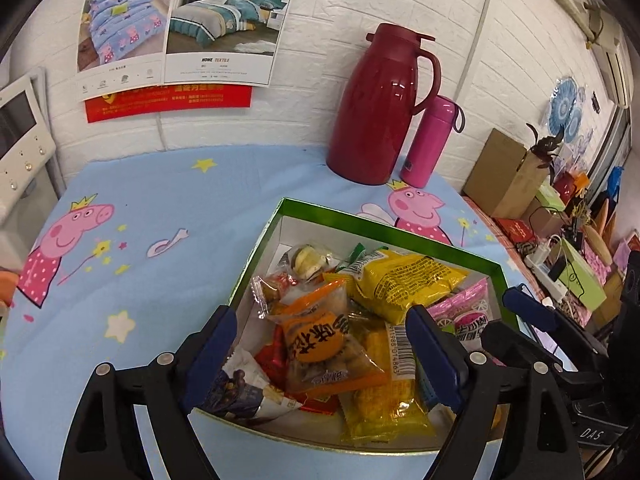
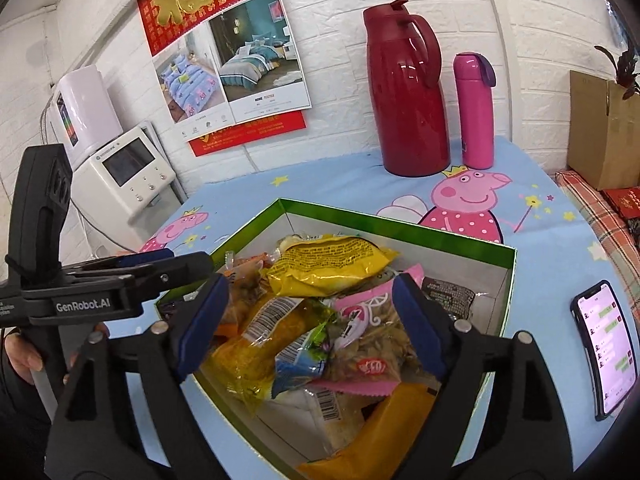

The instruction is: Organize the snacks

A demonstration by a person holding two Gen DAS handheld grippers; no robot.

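Left gripper [image 1: 320,344]: spread wide, empty, above orange snack packet [image 1: 328,344].
Right gripper [image 2: 308,324]: wide, empty, over pink packet [image 2: 360,320].
Snacks: piled inside green-rimmed box [image 1: 384,226] on surface [image 1: 160,184].

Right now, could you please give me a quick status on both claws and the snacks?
Left claw open, right claw open, both over the green box. Snack packets piled inside. Phone beside the box, clear of it.

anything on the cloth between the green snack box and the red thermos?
Nothing: between the green box and the red thermos lies only bare cartoon tablecloth, clearest in the right wrist view.
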